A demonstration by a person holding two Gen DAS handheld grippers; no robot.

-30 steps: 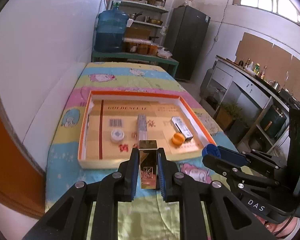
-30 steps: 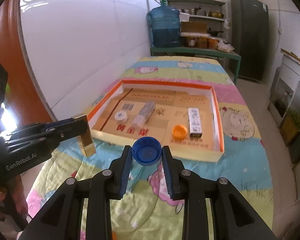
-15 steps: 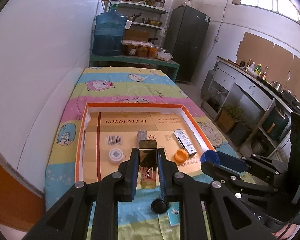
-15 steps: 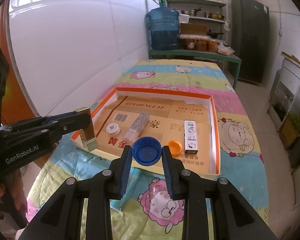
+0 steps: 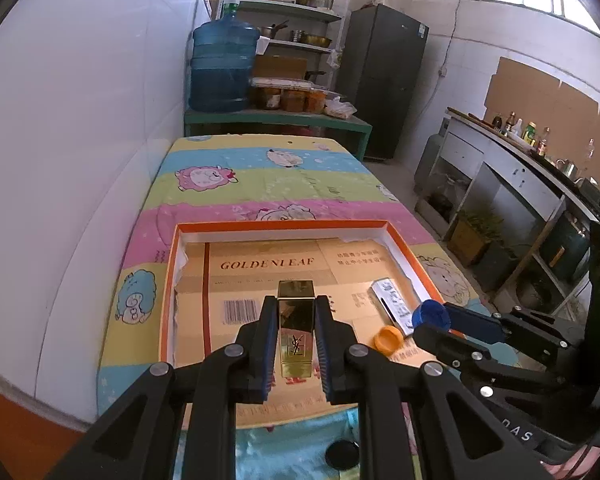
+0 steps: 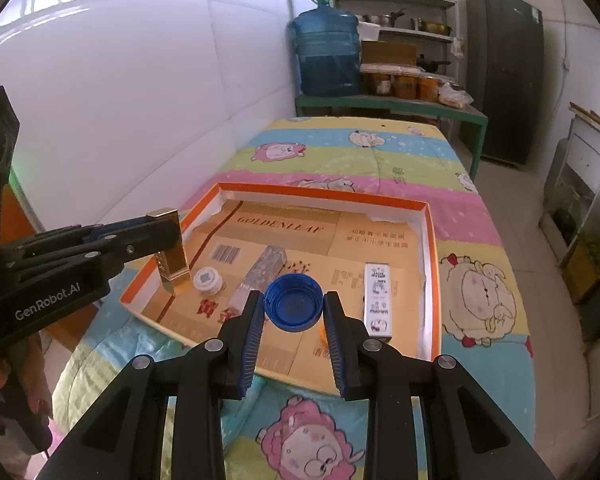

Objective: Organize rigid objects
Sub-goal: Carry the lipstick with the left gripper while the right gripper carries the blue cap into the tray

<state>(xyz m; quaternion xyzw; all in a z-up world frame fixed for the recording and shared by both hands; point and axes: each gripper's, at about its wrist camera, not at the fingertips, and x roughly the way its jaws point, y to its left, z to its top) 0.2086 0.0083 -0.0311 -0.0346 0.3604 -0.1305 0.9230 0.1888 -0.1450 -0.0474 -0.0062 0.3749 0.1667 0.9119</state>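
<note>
Two bottle caps (image 6: 294,302), one tray (image 6: 431,240)

The orange cap (image 6: 322,330) is almost wholly hidden behind the right claw (image 6: 294,309) and its blue cap (image 6: 294,307), the gold case (image 5: 295,330) covers the grey tube in the left view, and the tray's (image 6: 431,240) print is too small to read.

A tray (image 6: 431,240) lies on a table (image 6: 380,152) beside the wall. In the tray, from left to right, lie a round tin (image 6: 207,279), a long tube (image 6: 262,276) and a small box (image 6: 377,300). Behind the table a water jug (image 6: 327,54) stands on a bench (image 6: 388,103).
</note>
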